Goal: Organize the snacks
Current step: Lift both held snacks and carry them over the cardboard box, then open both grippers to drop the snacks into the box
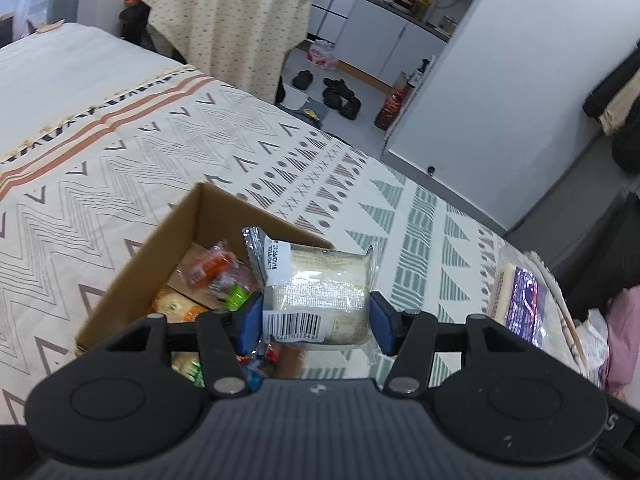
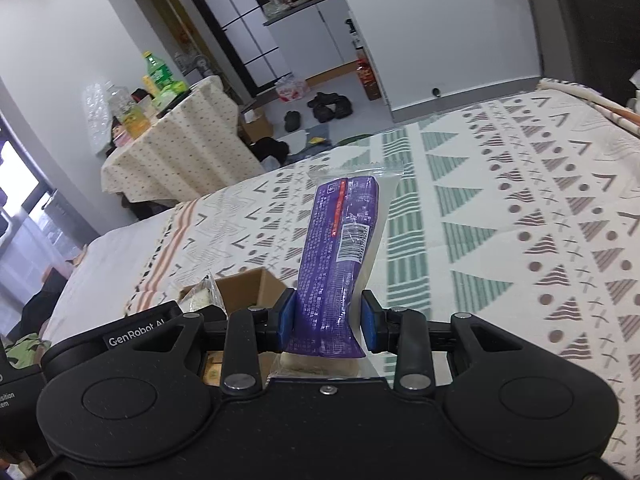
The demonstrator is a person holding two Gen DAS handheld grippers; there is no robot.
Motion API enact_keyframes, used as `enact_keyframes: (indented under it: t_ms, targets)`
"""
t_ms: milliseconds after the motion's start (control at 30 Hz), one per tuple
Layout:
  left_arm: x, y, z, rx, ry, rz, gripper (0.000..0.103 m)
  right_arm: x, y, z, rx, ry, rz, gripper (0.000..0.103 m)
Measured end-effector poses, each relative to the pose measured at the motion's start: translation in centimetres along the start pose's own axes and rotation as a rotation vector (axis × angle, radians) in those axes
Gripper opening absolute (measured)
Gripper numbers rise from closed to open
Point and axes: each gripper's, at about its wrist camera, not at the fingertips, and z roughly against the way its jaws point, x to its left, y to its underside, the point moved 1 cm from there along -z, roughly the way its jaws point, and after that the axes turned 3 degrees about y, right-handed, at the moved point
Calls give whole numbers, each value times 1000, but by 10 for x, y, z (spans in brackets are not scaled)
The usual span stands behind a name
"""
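My left gripper clamps a clear-wrapped pale cake above the open cardboard box of mixed snacks on the patterned bedspread, while my right gripper pinches a purple packet upright over that bedspread, the box just to its left.

A cardboard box was set on the bed, with small snack packets lying inside it.
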Motion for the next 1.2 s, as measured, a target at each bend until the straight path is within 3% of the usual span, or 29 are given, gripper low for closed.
enact_keyframes:
  t_ms: [200, 667, 1000, 1200]
  targets:
    - [27, -18, 3, -25, -30, 55, 55, 24, 3, -13, 20, -43, 19, 33]
    - [74, -27, -22, 20, -82, 174, 57, 70, 21, -58, 113, -97, 64, 33]
    - [78, -31, -21, 12, -90, 174, 67, 89, 29, -77, 148, -122, 103, 34]
    - [72, -30, -14, 26, -90, 148, 71, 80, 28, -70, 141, -94, 65, 37]
